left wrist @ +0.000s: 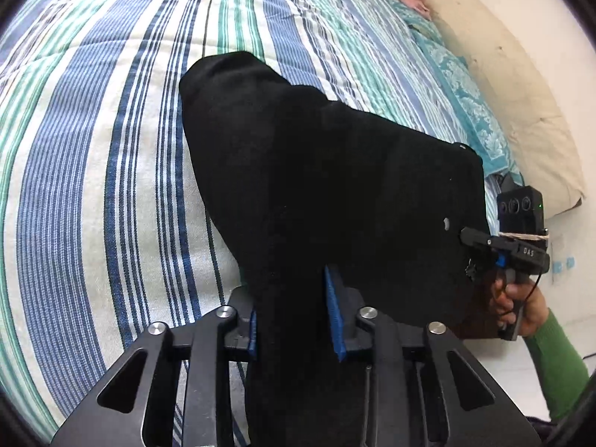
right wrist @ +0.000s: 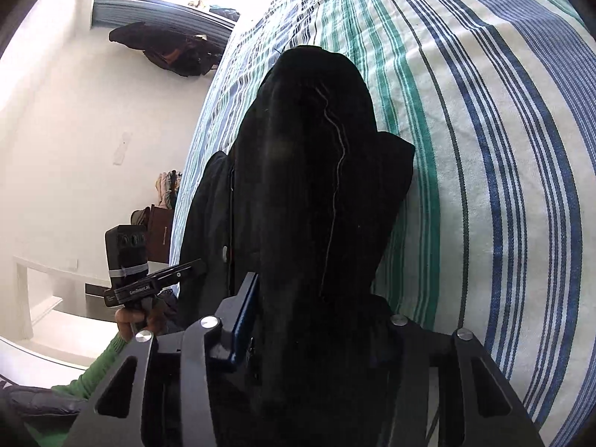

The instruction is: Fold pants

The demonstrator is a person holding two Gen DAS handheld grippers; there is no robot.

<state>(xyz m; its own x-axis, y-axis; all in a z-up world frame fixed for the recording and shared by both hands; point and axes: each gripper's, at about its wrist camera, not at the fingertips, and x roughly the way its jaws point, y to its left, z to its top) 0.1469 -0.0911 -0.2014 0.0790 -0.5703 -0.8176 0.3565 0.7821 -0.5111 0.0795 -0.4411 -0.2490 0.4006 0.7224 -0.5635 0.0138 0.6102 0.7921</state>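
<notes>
Two grippers worked over a striped bedspread (left wrist: 93, 149) filling the frame's left; left gripper (left wrist: 294, 320) and right gripper (right wrist: 316, 320) each clamped the bunched black pants (left wrist: 316, 171).

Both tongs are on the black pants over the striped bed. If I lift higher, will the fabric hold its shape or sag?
Likely sag: the black pants drape in soft folds between the left tongs and right tongs, with no stiff edges. Probably grippy rather than slippery, since the cloth looks matte and bunches thickly in each grip. The far end on the striped bedspread would probably drag.
</notes>
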